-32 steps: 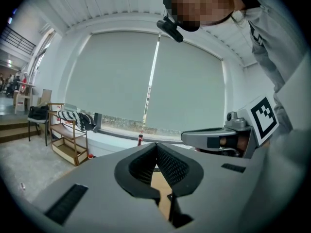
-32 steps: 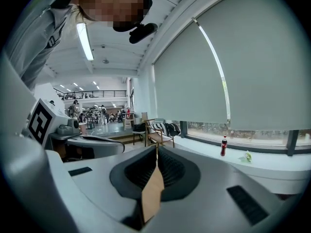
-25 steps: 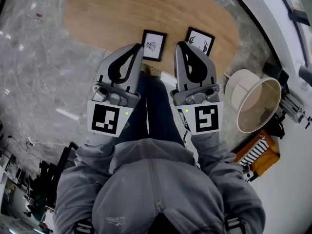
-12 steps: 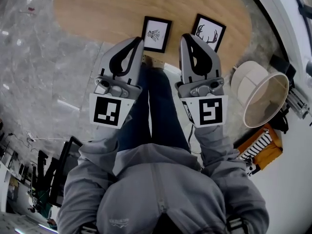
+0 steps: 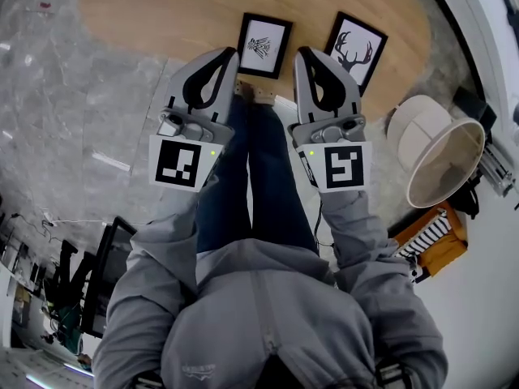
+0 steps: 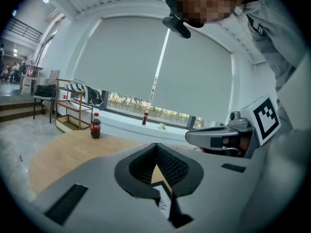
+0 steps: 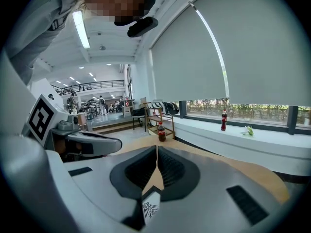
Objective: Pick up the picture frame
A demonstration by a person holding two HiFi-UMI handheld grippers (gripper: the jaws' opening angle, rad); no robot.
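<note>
With my left hand-held gripper (image 5: 229,57) and right hand-held gripper (image 5: 302,55) both pressed together and empty, the picture frame (image 5: 263,45) lies flat on the wooden floor (image 5: 162,14) just beyond my feet, and I judge it light, stiff and probably breakable, best pinched by its thin black edge.

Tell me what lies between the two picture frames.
Only bare wooden surface lies between the left frame and the deer frame, seen in the head view.

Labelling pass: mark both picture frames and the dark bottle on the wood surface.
Antler picture frame (image 5: 357,51): head view, on the antler print.
Other picture frame (image 5: 263,46): head view, on its white print.
Dark bottle (image 6: 95,126): left gripper view, on its red label.
</note>
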